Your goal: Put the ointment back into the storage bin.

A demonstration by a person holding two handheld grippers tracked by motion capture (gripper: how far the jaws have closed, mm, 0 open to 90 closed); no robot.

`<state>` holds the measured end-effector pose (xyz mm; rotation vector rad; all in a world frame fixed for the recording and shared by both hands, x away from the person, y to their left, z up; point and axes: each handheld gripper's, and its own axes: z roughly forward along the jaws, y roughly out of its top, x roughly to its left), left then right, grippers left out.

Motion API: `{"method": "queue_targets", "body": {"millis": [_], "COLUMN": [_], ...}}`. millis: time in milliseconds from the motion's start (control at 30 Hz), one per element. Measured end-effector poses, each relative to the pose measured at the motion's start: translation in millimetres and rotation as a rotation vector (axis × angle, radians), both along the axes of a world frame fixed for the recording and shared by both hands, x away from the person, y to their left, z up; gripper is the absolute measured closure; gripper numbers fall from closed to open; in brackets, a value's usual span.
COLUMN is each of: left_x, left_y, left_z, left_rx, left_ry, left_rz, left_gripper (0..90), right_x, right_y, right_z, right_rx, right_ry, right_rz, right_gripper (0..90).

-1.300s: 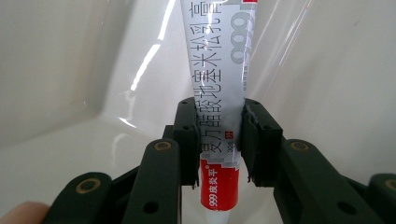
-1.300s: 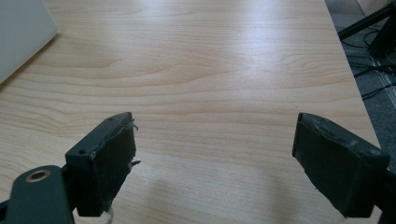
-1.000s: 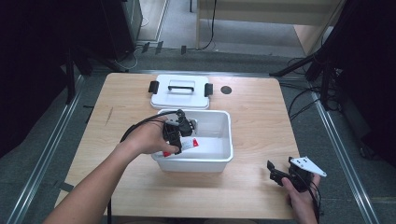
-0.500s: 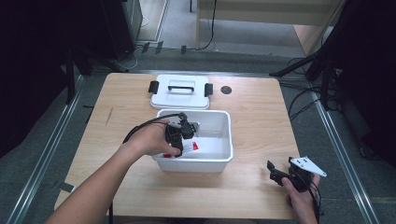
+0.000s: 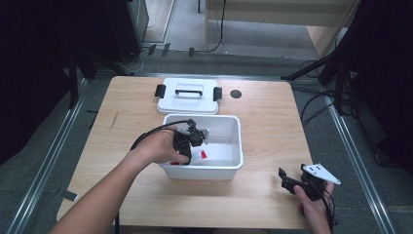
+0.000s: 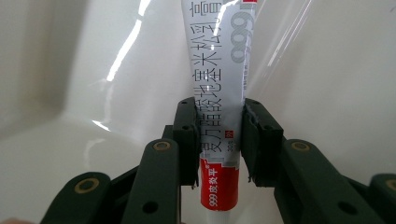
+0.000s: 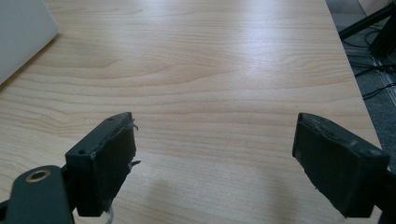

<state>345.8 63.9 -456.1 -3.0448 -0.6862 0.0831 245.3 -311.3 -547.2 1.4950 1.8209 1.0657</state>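
A white tube (image 6: 219, 70) with black printed characters and a red end is pinched between my left gripper's (image 6: 218, 116) jaws, which are shut on it. The tube points into the white plastic bin (image 5: 238, 146), close to its glossy inner wall (image 6: 327, 93). In the high view my left gripper (image 5: 187, 141) reaches over the bin's left half, and the tube (image 5: 198, 155) shows white and red below it. My right gripper (image 5: 285, 179) rests low over the table's front right, and in the right gripper view its jaws (image 7: 215, 140) stand wide open over bare wood.
The bin's white lid (image 5: 187, 97) with black latches lies on the table just behind the bin. A small dark round spot (image 5: 236, 94) marks the tabletop to the lid's right. A corner of the bin (image 7: 23, 32) appears at the right gripper view's upper left.
My left gripper has shifted slightly inside the bin, still gripping the tube. The right gripper has stayed where it was.
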Motion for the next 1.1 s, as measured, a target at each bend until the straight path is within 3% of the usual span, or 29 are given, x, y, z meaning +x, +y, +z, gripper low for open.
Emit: {"method": "queue_targets", "body": {"millis": [633,867,1100], "left_x": [-0.1,0.2,-1.9], "left_y": [2.0,2.1,2.4], "left_z": [-4.6,-0.2,1.9], "left_rx": [0.020,-0.001,0.005], "left_ry": [0.017,0.005,-0.009], "left_rz": [0.007,0.024,0.004], "left_gripper": [70.2,65.7,63.0], "right_x": [0.1,0.1,0.1], "right_y": [0.2,0.2,0.2], "right_z": [-0.1,0.0,-0.1], "right_rx": [-0.001,-0.001,-0.002], "right_ry": [0.001,0.002,0.002], "right_rz": [0.001,0.001,0.002], "right_gripper": [13.5,13.5,13.5]}}
